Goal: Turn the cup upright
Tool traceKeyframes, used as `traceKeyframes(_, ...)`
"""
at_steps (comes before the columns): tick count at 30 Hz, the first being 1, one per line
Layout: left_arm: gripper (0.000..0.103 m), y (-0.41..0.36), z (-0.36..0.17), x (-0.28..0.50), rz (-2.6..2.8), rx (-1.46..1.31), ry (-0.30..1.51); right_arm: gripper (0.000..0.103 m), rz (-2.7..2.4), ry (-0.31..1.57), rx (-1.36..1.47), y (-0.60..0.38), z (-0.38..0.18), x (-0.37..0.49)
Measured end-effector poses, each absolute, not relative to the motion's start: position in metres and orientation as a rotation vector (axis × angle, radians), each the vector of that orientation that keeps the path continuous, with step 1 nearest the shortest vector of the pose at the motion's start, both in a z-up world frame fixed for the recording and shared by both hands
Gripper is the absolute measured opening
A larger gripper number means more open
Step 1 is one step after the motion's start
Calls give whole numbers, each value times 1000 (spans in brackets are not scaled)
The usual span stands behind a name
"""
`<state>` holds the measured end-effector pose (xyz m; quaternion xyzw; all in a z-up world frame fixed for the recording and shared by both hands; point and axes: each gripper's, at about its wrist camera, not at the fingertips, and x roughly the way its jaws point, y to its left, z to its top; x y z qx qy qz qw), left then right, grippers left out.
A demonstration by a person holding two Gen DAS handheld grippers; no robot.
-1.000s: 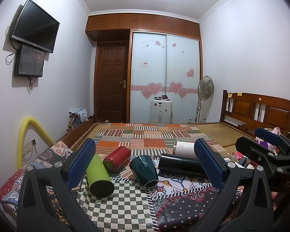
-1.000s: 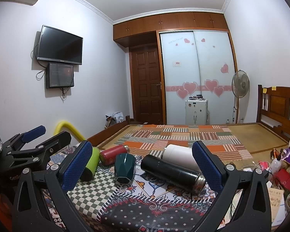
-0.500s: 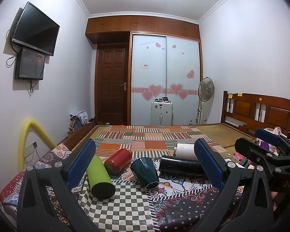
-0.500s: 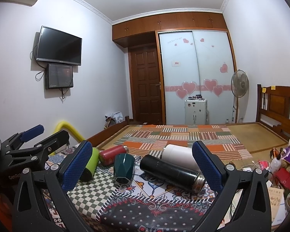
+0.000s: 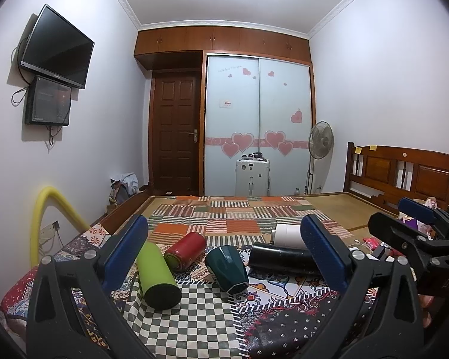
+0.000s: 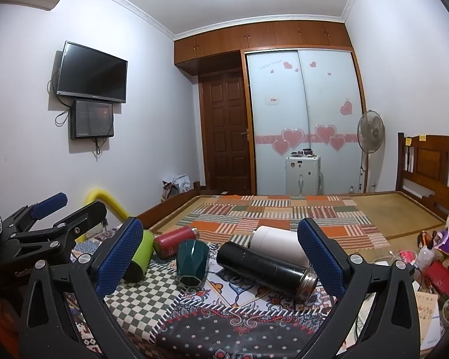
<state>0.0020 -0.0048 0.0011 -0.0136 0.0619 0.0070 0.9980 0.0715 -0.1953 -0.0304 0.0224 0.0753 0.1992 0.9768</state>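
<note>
Several cups lie on their sides on a patterned cloth: a lime green tumbler [image 5: 157, 272], a red cup [image 5: 185, 251], a dark green faceted cup [image 5: 227, 264], a black flask [image 5: 280, 258] and a white cup [image 5: 287, 236]. They also show in the right wrist view: green tumbler [image 6: 142, 249], red cup [image 6: 173, 240], dark green cup [image 6: 192, 261], black flask [image 6: 266, 264], white cup [image 6: 277, 240]. My left gripper [image 5: 224, 254] is open and empty, short of the cups. My right gripper [image 6: 220, 257] is open and empty, also short of them.
The cloth covers a table [image 5: 194, 323] at the near end of a bed with a patchwork mat [image 5: 239, 212]. A yellow foam tube [image 5: 49, 209] curves at the left. Clutter [image 6: 434, 269] lies at the right. The right gripper shows in the left view [image 5: 416, 233].
Both views have shifted only slightly; the cups lie as before and both grippers stay open.
</note>
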Motion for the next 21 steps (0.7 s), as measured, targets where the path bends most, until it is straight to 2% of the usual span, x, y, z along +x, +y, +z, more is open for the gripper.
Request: traceKeyframes(21, 103, -4, -1, 3, 9, -36, 133, 103, 402, 158, 42, -193, -33, 72)
